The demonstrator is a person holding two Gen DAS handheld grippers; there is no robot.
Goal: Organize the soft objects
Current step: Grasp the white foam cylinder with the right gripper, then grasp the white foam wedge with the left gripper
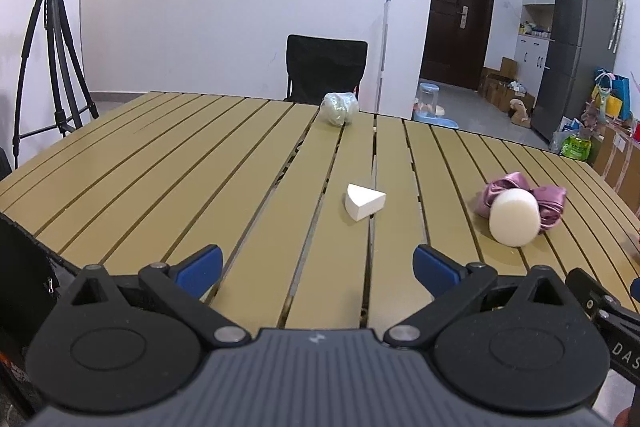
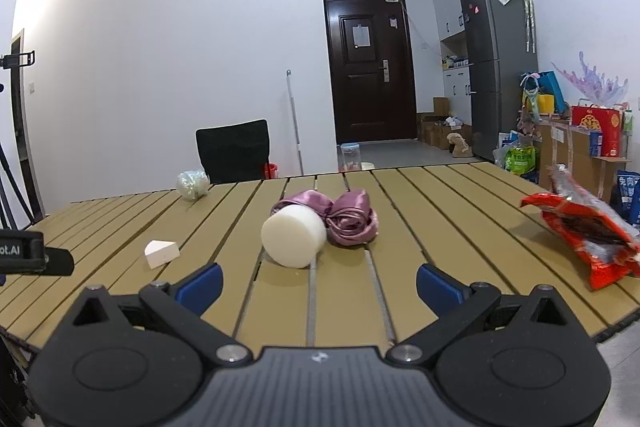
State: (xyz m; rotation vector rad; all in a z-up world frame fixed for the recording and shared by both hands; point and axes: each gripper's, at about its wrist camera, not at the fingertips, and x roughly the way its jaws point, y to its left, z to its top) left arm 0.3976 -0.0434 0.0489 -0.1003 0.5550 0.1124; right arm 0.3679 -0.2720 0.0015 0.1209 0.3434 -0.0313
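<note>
Left wrist view, contents of the slatted tan worktop [image 1: 200, 163]:

- One white wedge of foam [image 1: 365, 201], lying near the middle, ahead of the left tongs [image 1: 318, 269].
- One white foam cylinder [image 1: 513, 217], on its side at the right, round face toward the camera.
- One bundle of purple satin cloth [image 1: 548, 201], directly behind the cylinder and touching it.
- One pale green crumpled bundle [image 1: 340, 108], at the far edge, well apart from the rest.
- Left tongs: two blue-tipped fingers, spread wide, nothing between them, low over the near edge.

Right wrist view, same worktop [image 2: 440, 211]:

- White foam cylinder [image 2: 293, 235], one, straight ahead of the right tongs [image 2: 319, 285].
- Purple satin cloth [image 2: 352, 217], one, pressed against the cylinder's far right side.
- White wedge [image 2: 161, 253], one, to the left, apart from the cylinder.
- Pale green bundle [image 2: 193, 184], one, far left corner.
- One red snack bag [image 2: 592, 235], torn open, at the right edge, apart from the others.
- Right tongs: two blue-tipped fingers, spread wide, holding nothing.

Surroundings: one black chair [image 2: 233, 151] behind the worktop, one tripod [image 1: 50, 39] at the left, one dark door [image 2: 370, 67], one grey refrigerator [image 2: 498, 63].
</note>
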